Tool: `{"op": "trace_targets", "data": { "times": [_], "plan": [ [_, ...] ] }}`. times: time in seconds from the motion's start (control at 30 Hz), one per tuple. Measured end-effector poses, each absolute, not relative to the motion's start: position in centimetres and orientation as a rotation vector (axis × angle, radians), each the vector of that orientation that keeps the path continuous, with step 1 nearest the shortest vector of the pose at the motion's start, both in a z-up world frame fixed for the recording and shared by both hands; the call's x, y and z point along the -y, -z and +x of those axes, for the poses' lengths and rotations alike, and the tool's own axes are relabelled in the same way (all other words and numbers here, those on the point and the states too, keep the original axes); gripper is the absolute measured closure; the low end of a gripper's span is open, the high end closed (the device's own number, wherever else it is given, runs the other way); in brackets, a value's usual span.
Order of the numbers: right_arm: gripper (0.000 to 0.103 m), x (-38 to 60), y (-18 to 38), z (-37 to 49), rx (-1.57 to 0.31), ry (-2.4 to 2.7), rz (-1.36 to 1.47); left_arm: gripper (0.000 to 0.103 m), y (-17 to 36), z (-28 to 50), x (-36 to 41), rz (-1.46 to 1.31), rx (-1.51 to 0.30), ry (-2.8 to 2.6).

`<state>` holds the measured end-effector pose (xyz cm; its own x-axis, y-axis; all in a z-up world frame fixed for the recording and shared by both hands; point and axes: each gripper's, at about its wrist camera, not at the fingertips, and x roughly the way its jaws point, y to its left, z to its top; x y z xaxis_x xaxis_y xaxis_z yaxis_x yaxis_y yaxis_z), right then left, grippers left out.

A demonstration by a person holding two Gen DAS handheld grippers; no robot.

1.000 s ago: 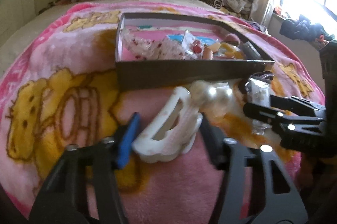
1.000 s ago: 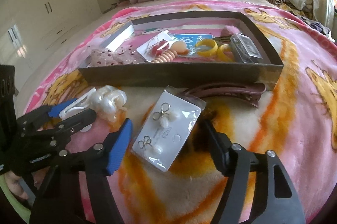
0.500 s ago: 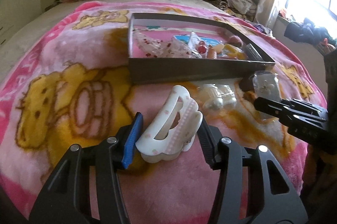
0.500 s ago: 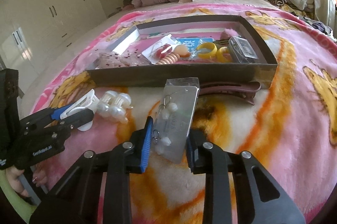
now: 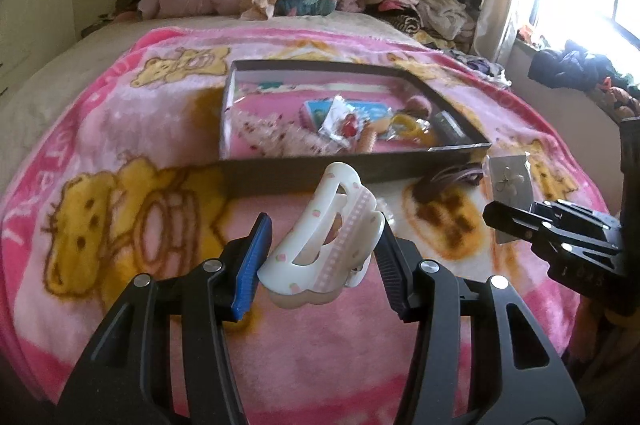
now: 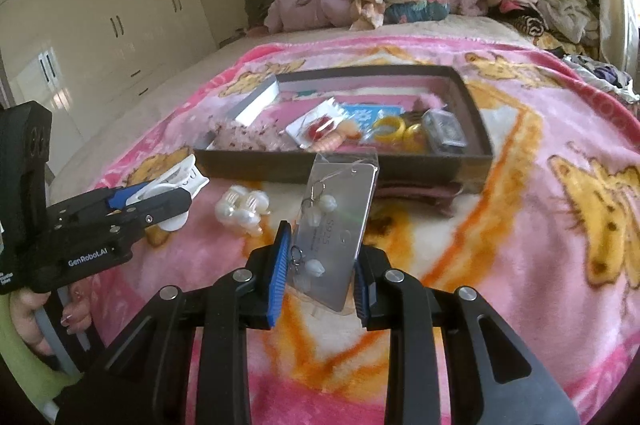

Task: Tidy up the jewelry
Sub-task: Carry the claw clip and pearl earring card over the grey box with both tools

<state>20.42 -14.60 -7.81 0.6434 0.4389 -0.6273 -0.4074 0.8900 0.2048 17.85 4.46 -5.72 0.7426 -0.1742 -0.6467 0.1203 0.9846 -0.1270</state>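
Ahead at twelve o'clock lies the dark tray (image 6: 352,167), long axis crosswise, nearer the right gripper (image 6: 320,273), which is clamped on the earring card (image 6: 340,221), while the left gripper (image 5: 320,261) is closed on the white hair claw (image 5: 326,241).

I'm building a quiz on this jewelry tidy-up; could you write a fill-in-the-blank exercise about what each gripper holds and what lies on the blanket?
1. The left gripper is shut on a white plastic ____ clip.
2. The right gripper grips a clear packet of pearl ____ on a silver card.
3. The dark shallow box rests on a ____ blanket.
Missing words: hair; earrings; pink
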Motion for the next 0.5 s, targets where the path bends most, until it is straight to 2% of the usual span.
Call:
{"op": "trace_targets", "data": {
  "times": [0.5],
  "plan": [
    [0.076, 22.0, 5.1, 20.9, -0.677, -0.323, 0.116, 0.061, 3.1, 21.2, 2.0, -0.014, -0.696, 0.274]
  ]
}}
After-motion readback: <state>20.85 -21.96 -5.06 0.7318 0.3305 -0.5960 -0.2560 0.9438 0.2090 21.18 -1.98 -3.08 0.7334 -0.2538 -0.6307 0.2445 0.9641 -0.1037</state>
